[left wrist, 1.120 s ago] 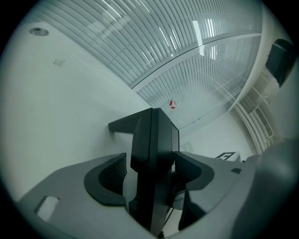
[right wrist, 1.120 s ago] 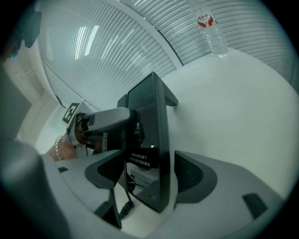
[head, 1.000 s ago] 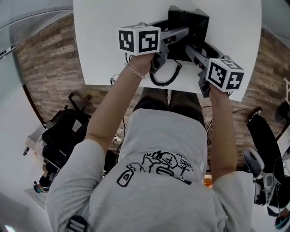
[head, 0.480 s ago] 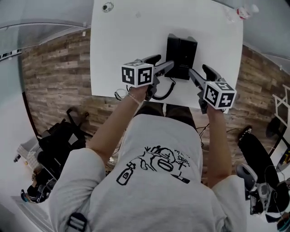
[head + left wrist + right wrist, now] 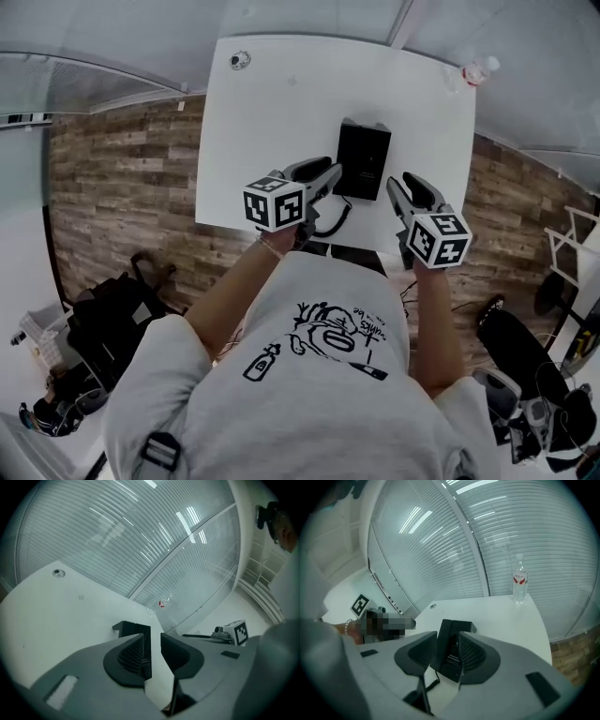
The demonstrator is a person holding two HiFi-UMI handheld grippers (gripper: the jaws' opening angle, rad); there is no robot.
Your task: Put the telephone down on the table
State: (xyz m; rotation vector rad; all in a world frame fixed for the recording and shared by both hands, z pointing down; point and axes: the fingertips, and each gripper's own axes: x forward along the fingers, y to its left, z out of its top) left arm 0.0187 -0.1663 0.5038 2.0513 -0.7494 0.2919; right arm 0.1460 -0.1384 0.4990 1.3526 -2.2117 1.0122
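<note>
At the far left corner of the white table (image 5: 272,122) I see a small round fitting (image 5: 240,60) set in the top; I can't make out what it is.

The left gripper (image 5: 328,172) hangs over the table's near edge, pointing away from me and slightly down. Its own view shows the jaws have just been closing. They now stand a narrow gap apart, with only bare tabletop showing through the gap and nothing between the pads. The telephone's corner shows past the left-hand jaw, farther off and clear of it.

A coiled black cord (image 5: 336,217) loops along the near edge, just beside that gripper, and runs up toward the handset.

The telephone (image 5: 363,157) is down on the table, a black block lying flat. It sits a little right of the middle and closer to the near edge than the far one. It lies between the two grippers' tips and just beyond them, and neither gripper touches it.

The right gripper (image 5: 395,185) is near the telephone's near right corner, also over the near edge and angled downward. Its jaws have just been closing too, and they stop partly apart. In its view the telephone shows through the gap, but it rests on the table well beyond the pads, so nothing is clamped.

At the far right corner a clear water bottle (image 5: 473,71) with a red label stands upright, well apart from everything else.
</note>
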